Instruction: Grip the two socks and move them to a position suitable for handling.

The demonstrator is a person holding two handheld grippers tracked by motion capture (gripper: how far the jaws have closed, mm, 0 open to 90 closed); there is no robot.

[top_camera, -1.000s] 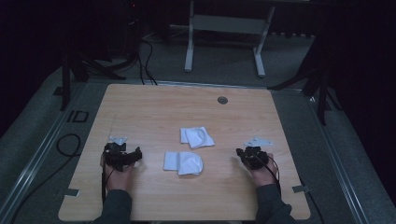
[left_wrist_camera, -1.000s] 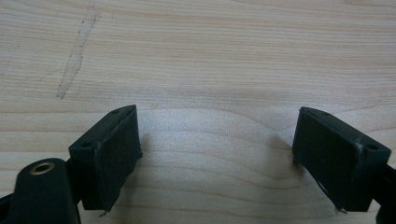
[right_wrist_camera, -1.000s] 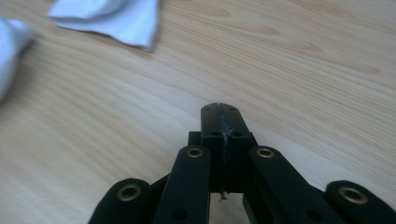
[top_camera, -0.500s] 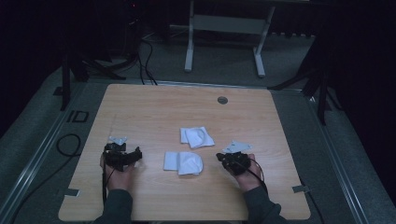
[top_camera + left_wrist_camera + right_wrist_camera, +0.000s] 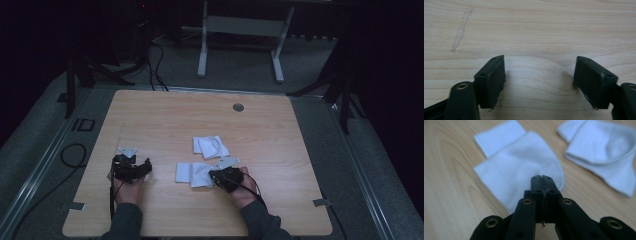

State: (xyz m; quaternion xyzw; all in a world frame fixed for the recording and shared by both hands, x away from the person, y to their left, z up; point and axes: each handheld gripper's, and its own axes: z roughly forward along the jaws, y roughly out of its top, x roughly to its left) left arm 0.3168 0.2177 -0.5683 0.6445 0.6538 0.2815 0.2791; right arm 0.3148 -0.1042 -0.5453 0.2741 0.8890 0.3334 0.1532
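right gripper (image 5: 541, 178) pressed closed over sock (image 5: 519, 172)

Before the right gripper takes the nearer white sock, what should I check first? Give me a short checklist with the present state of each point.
1. Right gripper jaws open for the grasp: not ok, they are shut with nothing between them.
2. Right gripper at the nearer sock: ok, its tip is at the sock's rounded end; touching or not, cannot tell.
3. Nearer sock lies flat and apart from the farther sock: ok, bare table shows between them.
4. Left gripper out of the way: ok, over bare wood; its jaws have just been closing a little, still open and holding nothing.
5. Cables away from the socks: cannot tell.
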